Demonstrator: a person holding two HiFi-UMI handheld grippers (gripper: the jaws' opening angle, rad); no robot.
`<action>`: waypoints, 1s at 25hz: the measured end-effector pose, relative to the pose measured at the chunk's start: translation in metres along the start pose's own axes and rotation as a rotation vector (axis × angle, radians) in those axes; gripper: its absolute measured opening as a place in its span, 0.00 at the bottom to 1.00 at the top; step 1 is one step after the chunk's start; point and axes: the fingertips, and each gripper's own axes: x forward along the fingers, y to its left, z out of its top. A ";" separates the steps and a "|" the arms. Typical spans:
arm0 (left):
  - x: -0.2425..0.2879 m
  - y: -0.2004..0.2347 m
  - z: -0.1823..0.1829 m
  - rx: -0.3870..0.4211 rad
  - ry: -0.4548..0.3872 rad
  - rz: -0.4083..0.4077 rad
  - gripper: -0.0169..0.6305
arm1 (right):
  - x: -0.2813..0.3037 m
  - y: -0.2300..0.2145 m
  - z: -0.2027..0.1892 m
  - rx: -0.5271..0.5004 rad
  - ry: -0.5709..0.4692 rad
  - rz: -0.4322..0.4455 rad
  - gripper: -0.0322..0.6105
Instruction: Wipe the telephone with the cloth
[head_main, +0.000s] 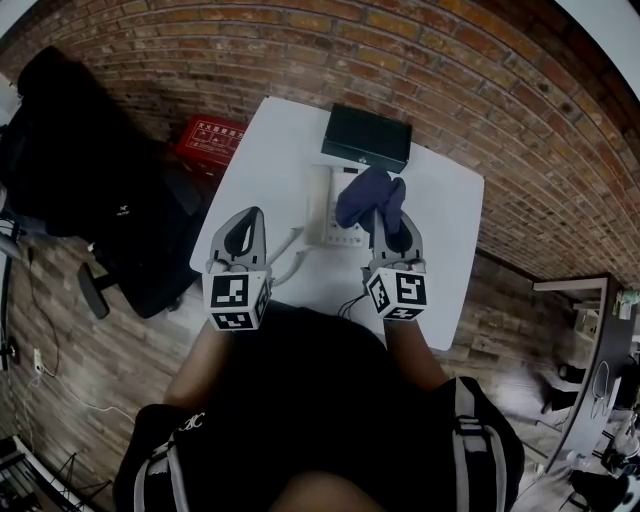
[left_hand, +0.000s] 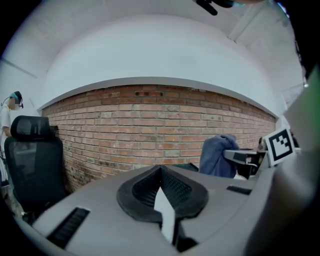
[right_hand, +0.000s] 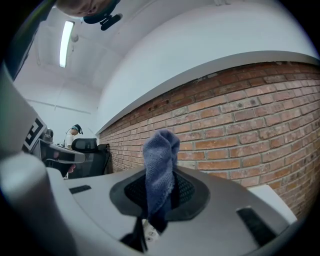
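Head view: left gripper (head_main: 245, 222) has its jaws together, nothing in them, over the white table (head_main: 445, 215) edge. Right gripper (head_main: 393, 235) is clamped on the blue cloth (head_main: 368, 195), which bunches ahead of the jaw tips over the white telephone (head_main: 322, 208). A black box (head_main: 367, 137) sits beyond the telephone.

Left gripper view: left gripper (left_hand: 161, 169) pads meet at the tips, empty. The cloth (left_hand: 218, 155) shows off to the right. Telephone not visible.

Right gripper view: right gripper (right_hand: 160, 176) pinches the cloth (right_hand: 160, 152), which stands up between the pads. Brick wall (right_hand: 250, 130) ahead.
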 end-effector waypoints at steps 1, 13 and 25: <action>0.000 0.000 -0.002 -0.004 0.005 -0.001 0.02 | 0.000 0.000 0.000 0.000 0.002 0.000 0.13; -0.002 -0.002 -0.008 -0.014 0.028 -0.001 0.02 | 0.001 0.002 -0.010 0.009 0.040 0.020 0.13; -0.005 -0.009 -0.012 -0.006 0.044 -0.012 0.02 | -0.001 0.004 -0.013 0.025 0.045 0.036 0.13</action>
